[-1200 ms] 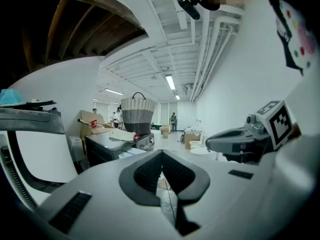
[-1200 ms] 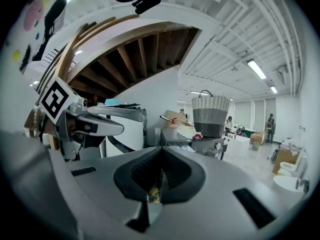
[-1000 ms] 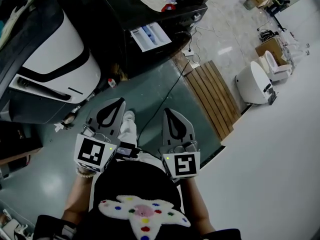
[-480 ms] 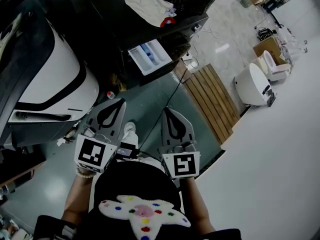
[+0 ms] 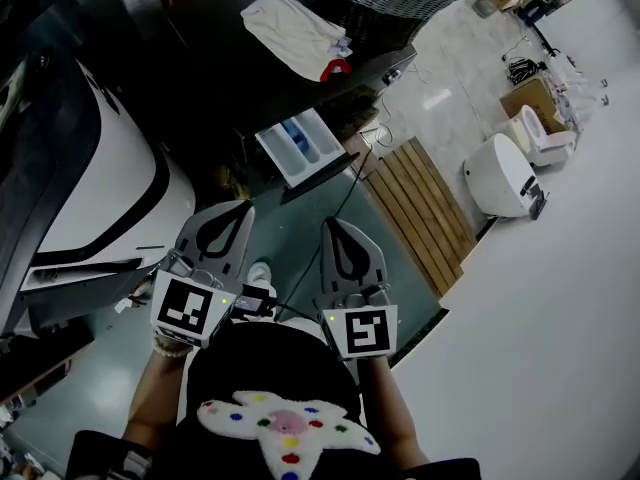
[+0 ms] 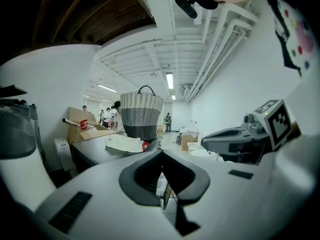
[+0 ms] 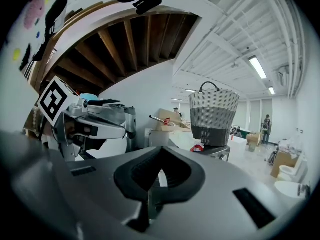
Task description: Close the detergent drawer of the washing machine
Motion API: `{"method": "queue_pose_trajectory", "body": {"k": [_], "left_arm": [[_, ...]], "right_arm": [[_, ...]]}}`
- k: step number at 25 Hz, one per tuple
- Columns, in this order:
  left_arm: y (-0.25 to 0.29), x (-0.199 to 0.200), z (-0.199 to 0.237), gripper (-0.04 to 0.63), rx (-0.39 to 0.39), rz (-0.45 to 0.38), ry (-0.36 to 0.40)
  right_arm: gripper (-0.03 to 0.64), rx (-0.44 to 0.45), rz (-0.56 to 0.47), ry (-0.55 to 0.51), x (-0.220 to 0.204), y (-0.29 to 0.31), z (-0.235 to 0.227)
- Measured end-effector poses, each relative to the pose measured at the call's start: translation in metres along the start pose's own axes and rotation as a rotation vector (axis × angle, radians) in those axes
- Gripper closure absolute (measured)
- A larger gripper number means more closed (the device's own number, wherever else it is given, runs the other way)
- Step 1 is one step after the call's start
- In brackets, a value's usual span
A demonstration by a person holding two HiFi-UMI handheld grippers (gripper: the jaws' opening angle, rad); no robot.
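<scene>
Head view, detergent drawer (image 5: 303,149) open, pointing down-right

left gripper (image 6: 161,154) jaws together, empty; wicker basket (image 6: 142,115) beyond

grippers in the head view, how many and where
2. The left gripper sits at lower left, the right gripper just beside it at lower centre. Both are shut on nothing, below the open detergent drawer.
</scene>
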State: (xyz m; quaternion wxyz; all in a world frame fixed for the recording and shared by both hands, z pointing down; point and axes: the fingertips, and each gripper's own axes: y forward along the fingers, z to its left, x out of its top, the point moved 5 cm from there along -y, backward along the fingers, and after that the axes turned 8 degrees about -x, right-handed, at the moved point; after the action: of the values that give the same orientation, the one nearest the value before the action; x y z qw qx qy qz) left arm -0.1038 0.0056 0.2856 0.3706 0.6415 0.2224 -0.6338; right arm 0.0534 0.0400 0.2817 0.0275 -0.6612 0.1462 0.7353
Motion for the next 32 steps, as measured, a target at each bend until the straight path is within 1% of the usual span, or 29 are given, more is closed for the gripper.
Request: {"method": "queue_pose_trajectory", "body": {"k": [5,7,11,17,20,23,28,32], "left_arm": [[0.011,0.005,0.015,0.584,-0.017,-0.019,0.001],[0.013,0.004,0.019,0.584,-0.02,-0.02,-0.014],[0.013,-0.007,0.026,0.584,-0.02,0.024,-0.034],[0.016,-0.007,0.028,0.584,-0.015,0.038,-0.037],[0.021,-0.006,0.029,0.584,-0.011,0.034,-0.04],[0.026,-0.009,0.026,0.584,0.0,0.048,-0.043],[0.039,-0.004,0.021,0.584,0.026,0.02,-0.063],[0.049,-0.003,0.018,0.584,0.036,0.029,-0.069]], "right_arm": [[0.612,-0.015,-0.007,0.003,0.003,0.018,-0.001],[0.612,-0.019,-0.007,0.004,0.003,0.022,-0.002],[0.613,-0.024,0.004,-0.003,0.001,0.025,-0.003],[0.612,-0.029,0.019,-0.003,0.002,0.025,-0.009],[0.612,-0.019,0.019,-0.005,0.003,0.029,-0.013],[0.614,-0.003,0.015,-0.008,0.001,0.033,-0.018],[0.612,0.039,0.022,-0.016,0.001,0.041,-0.028],[0.612,0.065,0.029,-0.016,-0.001,0.047,-0.039]]}}
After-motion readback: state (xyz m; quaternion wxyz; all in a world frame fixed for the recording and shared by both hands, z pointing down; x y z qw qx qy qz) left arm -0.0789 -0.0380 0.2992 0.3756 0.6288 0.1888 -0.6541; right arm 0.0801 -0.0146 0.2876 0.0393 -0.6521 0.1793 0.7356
